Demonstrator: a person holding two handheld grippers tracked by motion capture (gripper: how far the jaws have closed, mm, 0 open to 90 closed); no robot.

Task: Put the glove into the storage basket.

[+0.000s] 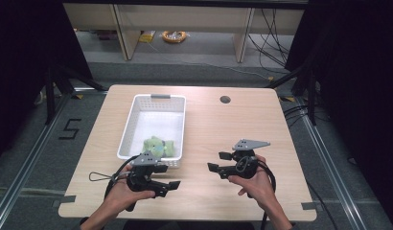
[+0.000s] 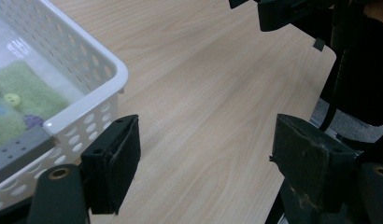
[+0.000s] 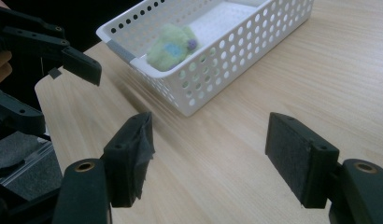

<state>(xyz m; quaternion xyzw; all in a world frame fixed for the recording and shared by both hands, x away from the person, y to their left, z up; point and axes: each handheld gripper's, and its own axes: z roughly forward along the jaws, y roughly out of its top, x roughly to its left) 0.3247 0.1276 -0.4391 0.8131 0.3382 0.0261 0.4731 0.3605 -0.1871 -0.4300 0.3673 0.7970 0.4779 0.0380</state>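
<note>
A white perforated basket (image 1: 137, 125) sits on the left half of the wooden bench (image 1: 218, 129), its long side running away from the person. Inside it, at the near end, lies a green plush toy (image 1: 158, 146) (pale green, with a blue patch and a small purple spot in the right gripper view (image 3: 171, 44), and a yellow button in the left gripper view (image 2: 21, 100)). The toy rests on the basket floor, close against the near wall.

The left gripper (image 1: 168, 188) is held just in front of the basket's near right corner, above the bench, pointing to the right. Its fingers (image 2: 117, 163) stand wide apart with only bare wood between them; the basket corner is just beside the left one in the left gripper view.

The right gripper (image 1: 218, 162) is held over the right half of the bench, well apart from the basket, pointing left toward the other gripper. Its fingers (image 3: 297, 154) are also spread wide, with nothing between them. The basket and toy lie ahead of them in the right gripper view, and the left gripper's dark fingers show at the left edge there.

Neither gripper touches the basket or the toy. A small round hole (image 1: 225, 99) marks the far part of the bench.
</note>
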